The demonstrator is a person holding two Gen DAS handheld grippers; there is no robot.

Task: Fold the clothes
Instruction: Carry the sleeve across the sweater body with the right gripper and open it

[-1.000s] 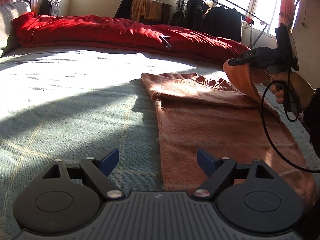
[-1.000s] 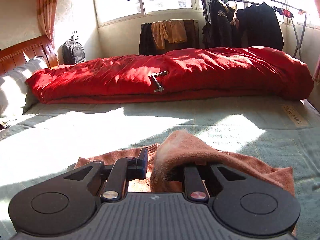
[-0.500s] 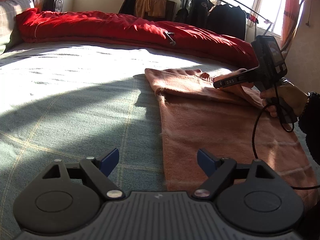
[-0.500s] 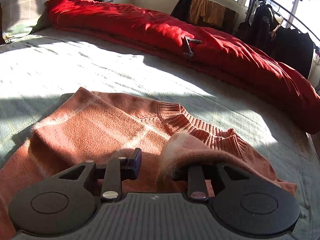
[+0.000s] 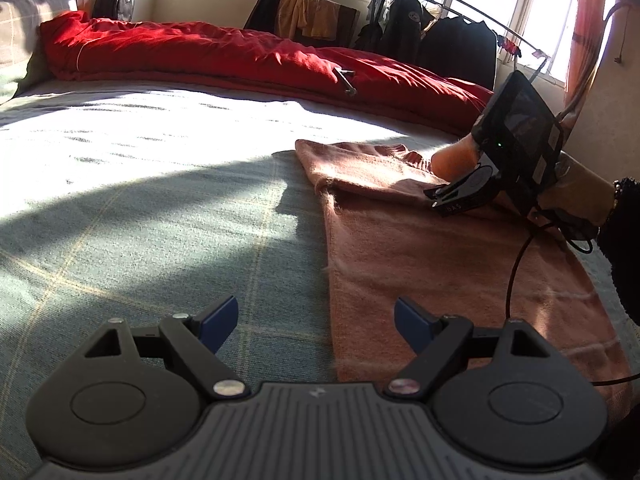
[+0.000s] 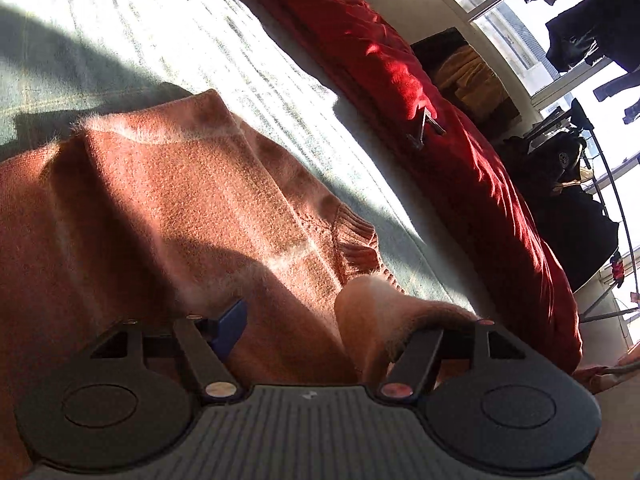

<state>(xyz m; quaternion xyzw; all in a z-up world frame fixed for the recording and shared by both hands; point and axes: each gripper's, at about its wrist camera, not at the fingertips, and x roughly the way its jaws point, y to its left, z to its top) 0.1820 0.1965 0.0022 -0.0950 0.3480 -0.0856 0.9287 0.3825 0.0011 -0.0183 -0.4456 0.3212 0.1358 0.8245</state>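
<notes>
Sweater position: the orange sweater (image 5: 440,264) lies flat on the bed (image 5: 160,208), on its near right part, with the red duvet (image 5: 248,60) well apart along the far side.
Long axis: in the left wrist view it runs from the hem by the left gripper (image 5: 316,320) away toward the ribbed collar (image 6: 356,240), which points at the red duvet.
Fold so far: one sleeve side already lies folded across the chest; the other sleeve (image 6: 376,320) is bunched up over the right gripper (image 6: 320,328).
Left fingers: spread wide, empty, hovering over the bed at the sweater's near left edge.
Right fingers: they have just been opening; they now stand well apart, and the sleeve end drapes over the right finger, not pinched.
Risk, snag: the fuzzy knit could cling to that finger and lift with it when the gripper pulls back, undoing the fold.
Risk, lump: released as a hump, the sleeve may settle crooked or slide toward the collar.
Risk, cable: the right gripper's cable (image 5: 516,264) trails over the sweater and could drag the fabric.
</notes>
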